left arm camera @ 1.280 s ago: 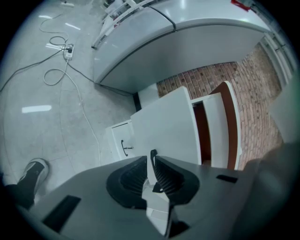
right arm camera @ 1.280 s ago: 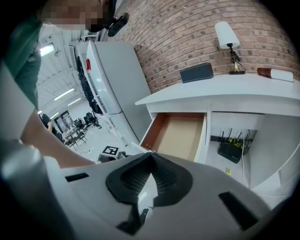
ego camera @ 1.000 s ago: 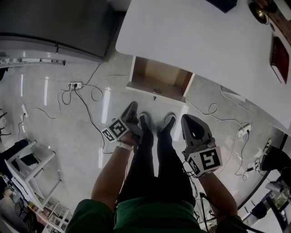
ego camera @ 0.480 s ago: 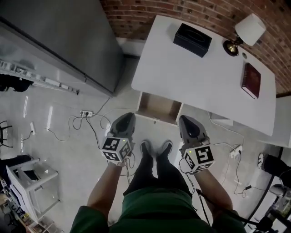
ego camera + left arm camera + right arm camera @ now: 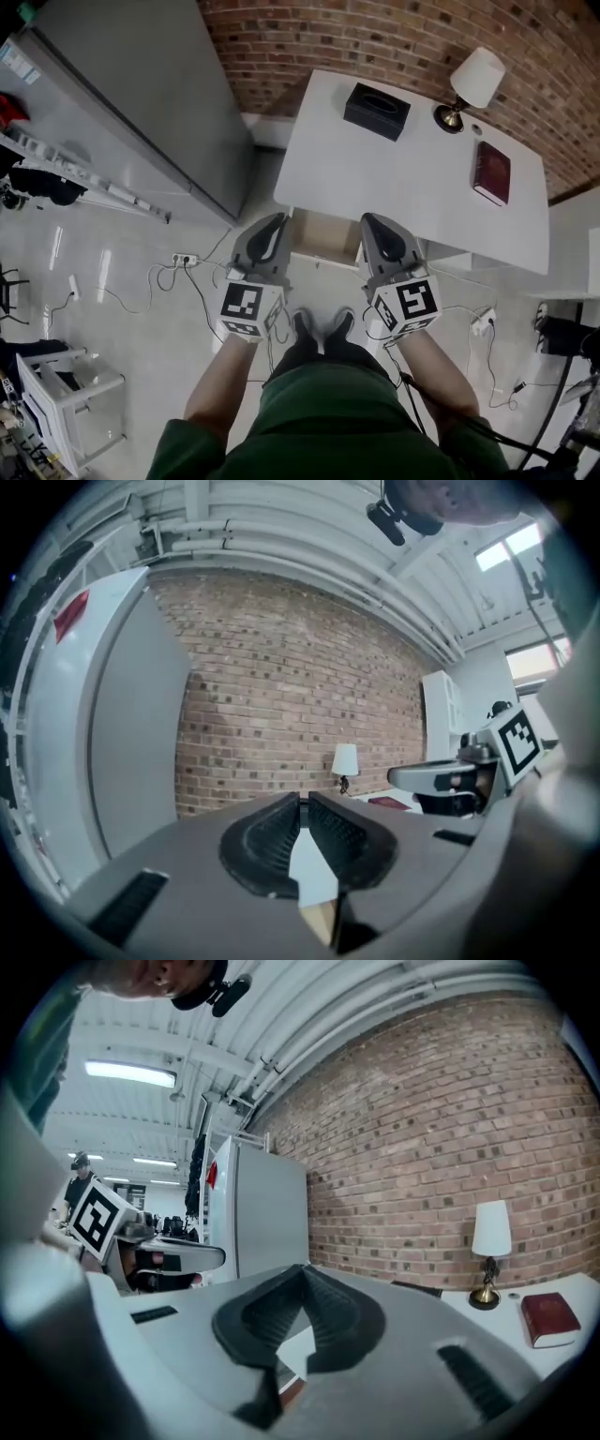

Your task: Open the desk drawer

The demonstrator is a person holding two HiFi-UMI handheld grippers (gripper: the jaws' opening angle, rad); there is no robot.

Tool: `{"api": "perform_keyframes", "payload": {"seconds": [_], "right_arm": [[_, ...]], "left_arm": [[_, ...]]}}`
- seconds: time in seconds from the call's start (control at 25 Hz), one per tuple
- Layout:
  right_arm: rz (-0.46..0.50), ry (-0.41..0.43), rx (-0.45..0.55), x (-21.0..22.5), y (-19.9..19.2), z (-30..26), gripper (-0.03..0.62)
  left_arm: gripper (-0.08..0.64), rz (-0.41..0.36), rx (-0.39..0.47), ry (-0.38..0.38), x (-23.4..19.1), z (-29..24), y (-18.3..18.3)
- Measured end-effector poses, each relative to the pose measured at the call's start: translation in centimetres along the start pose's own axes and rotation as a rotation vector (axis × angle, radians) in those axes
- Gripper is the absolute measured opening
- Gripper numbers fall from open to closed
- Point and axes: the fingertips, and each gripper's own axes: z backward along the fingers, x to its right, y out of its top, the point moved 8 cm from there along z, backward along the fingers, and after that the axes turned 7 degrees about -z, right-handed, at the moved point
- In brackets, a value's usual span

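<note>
The white desk (image 5: 412, 169) stands against the brick wall. Its drawer (image 5: 323, 236) is pulled out from the front edge, and its bare wooden inside shows between my two grippers. My left gripper (image 5: 276, 221) hovers over the drawer's left side, shut and empty. My right gripper (image 5: 371, 221) is over the drawer's right side, also shut and empty. In the left gripper view the left gripper (image 5: 303, 800) points at the wall with its pads together. The right gripper view shows the right gripper (image 5: 302, 1269) closed the same way.
A black tissue box (image 5: 376, 111), a lamp (image 5: 469, 82) and a red book (image 5: 492, 173) sit on the desk. A tall grey cabinet (image 5: 141, 103) stands to the left. Power strips (image 5: 185, 260) and cables lie on the floor. A white rack (image 5: 66, 394) is at lower left.
Both grippers have risen from beside the person's legs to in front of the desk, and the view has lifted toward the wall. The drawer stays pulled out.
</note>
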Motion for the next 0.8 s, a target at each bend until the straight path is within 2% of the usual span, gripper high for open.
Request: {"api": "perform_keyframes", "payload": {"seconds": [0.32,0.64,0.8], "right_arm": [[0.093,-0.005,0.132,-0.8,6.2,1.9,0.002],[0.156,-0.021,0.258,-1.6,10.6,4.2,0.000],[0.198,-0.029,0.285,-2.2,12.2,5.3,0.000]], "left_arm": [[0.026,-0.103,0.146,0.017,1.0,0.5,8.1],[0.026,-0.204,0.236,-0.027,4.4,1.8,13.4],[0.026,-0.215,0.282,-0.056,5.5,2.2,15.2]]}}
